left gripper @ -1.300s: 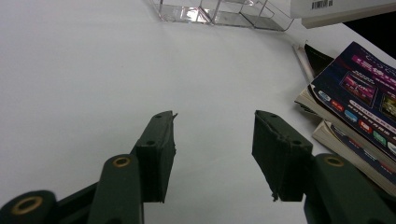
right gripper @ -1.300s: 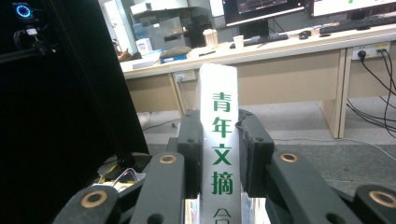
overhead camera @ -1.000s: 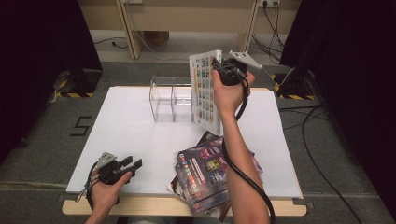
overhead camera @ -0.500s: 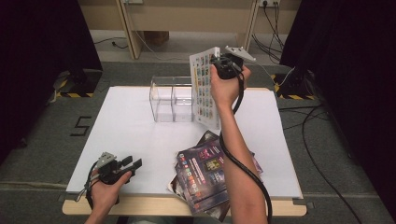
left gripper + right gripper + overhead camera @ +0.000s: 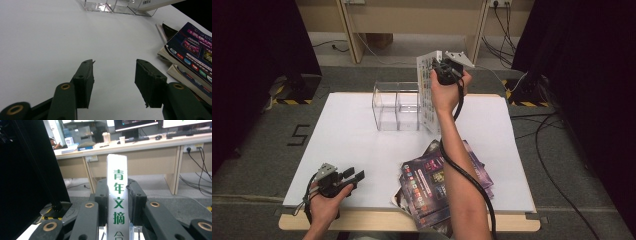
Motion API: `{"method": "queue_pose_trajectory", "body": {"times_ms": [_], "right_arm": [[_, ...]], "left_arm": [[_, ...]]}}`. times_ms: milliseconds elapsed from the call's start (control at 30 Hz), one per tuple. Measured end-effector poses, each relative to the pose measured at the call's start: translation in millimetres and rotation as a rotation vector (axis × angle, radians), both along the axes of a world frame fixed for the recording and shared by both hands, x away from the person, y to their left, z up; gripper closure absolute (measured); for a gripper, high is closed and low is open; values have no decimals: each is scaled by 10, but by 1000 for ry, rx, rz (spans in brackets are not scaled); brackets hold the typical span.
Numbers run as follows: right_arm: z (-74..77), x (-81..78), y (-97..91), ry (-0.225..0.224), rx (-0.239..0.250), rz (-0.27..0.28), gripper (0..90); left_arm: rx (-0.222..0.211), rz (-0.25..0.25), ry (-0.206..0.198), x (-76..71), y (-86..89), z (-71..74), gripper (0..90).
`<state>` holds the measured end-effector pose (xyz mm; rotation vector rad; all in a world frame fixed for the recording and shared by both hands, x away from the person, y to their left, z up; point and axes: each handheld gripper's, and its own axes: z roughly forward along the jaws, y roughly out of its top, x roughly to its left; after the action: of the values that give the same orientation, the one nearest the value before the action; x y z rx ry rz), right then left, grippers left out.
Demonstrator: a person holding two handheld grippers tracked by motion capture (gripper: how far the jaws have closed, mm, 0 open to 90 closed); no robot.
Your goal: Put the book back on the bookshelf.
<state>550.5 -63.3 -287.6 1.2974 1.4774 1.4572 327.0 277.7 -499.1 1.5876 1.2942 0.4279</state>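
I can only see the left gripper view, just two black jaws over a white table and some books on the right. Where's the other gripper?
Observer: The right gripper is up in the air beside the clear plastic organizer, near the table's far edge.
Operator: Is it holding something?
Observer: Yes, its jaws are shut on the spine of a white magazine, held upright.
Operator: What's on the spine?
Observer: Green Chinese characters, running down it.
Operator: And my gripper, where is it on the table?
Observer: The left gripper sits at the near left corner with its jaws open and nothing between them; the stack of dark magazines lies to its right.
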Motion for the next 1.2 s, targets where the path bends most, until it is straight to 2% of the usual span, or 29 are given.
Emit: {"method": "queue_pose_trajectory", "body": {"times_ms": [167,267,300,367,433,467,600,733,767,933,1067,1200], "right_arm": [[-22,-123,-18,-11,-14,-4,737],[-62,-334,-87,-9,-10,16,736],[-62,-334,-87,-9,-10,16,736],[-86,-440,-125,-5,-18,29,735],[-122,-532,-164,14,-16,42,734],[-166,-608,-214,42,1,68,733],[-215,-731,-257,52,-2,75,726],[-265,-875,-368,100,15,94,716],[-265,-875,-368,100,15,94,716],[-289,-980,-479,183,47,134,685],[-276,-1015,-529,211,76,141,665],[-301,-1017,-524,246,70,136,664]], "left_arm": [[1,-1,0,-6,2,1,482],[1,0,1,-9,6,-2,482],[1,0,1,-9,6,-2,482],[-4,1,-1,-12,3,2,482],[-3,3,-3,-19,-3,7,482],[-2,2,-2,-24,-9,6,482],[-1,-1,0,-23,-15,-2,482],[-2,-3,1,-29,-22,-1,482],[-2,-3,1,-29,-22,-1,482],[0,-6,3,-35,-38,-2,482],[2,-10,4,-39,-45,-3,482],[0,-9,3,-39,-40,-1,482]]}}
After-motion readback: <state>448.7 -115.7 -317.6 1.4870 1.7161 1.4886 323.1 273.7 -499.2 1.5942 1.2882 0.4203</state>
